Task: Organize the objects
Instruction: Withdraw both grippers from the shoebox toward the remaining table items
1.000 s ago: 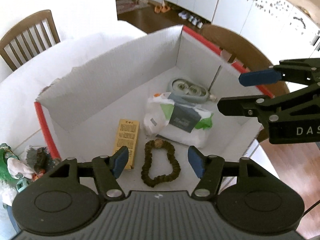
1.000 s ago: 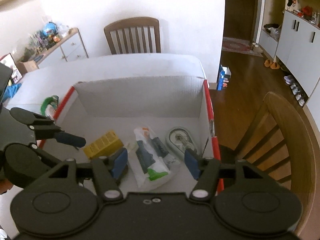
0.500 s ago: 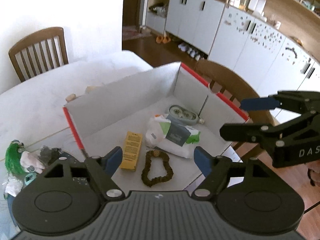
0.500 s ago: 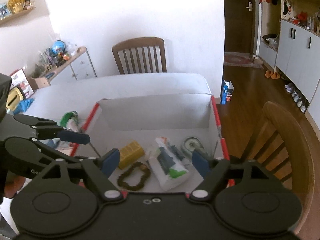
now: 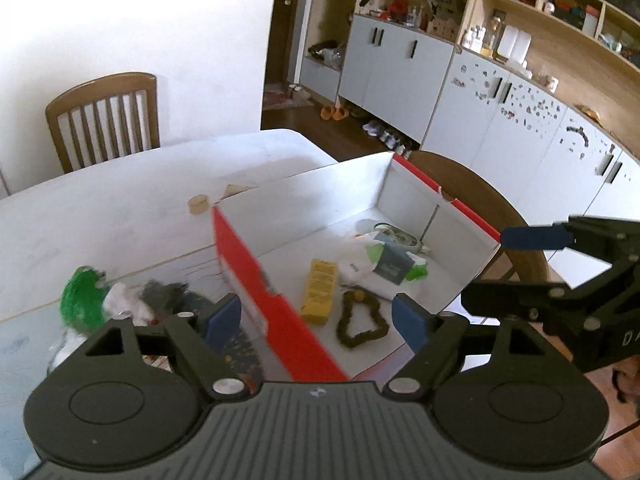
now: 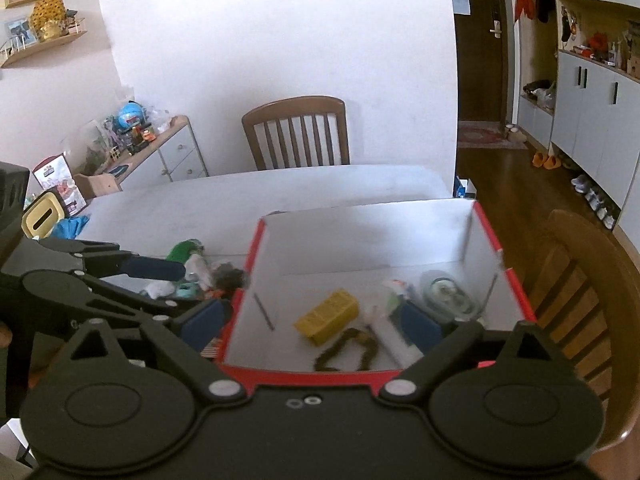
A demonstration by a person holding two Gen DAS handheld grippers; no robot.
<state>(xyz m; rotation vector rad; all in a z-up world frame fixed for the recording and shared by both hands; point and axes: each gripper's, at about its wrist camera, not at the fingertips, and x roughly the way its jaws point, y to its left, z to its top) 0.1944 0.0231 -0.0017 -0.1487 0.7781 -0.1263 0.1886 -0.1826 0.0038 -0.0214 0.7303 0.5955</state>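
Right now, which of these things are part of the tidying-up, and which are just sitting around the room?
Part of the job:
- box
- yellow packet
- bead loop
- white pouch
- clutter pile

Just lying about:
- chair
- cabinets
- shoes

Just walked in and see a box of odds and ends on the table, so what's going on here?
A person is sorting things with two hand-held grippers. The left gripper and right gripper hang above the red-edged box, jaws opening, nothing between them. Inside lie a yellow packet, a bead loop, a white pouch and a round case. A pile of small items waits outside.
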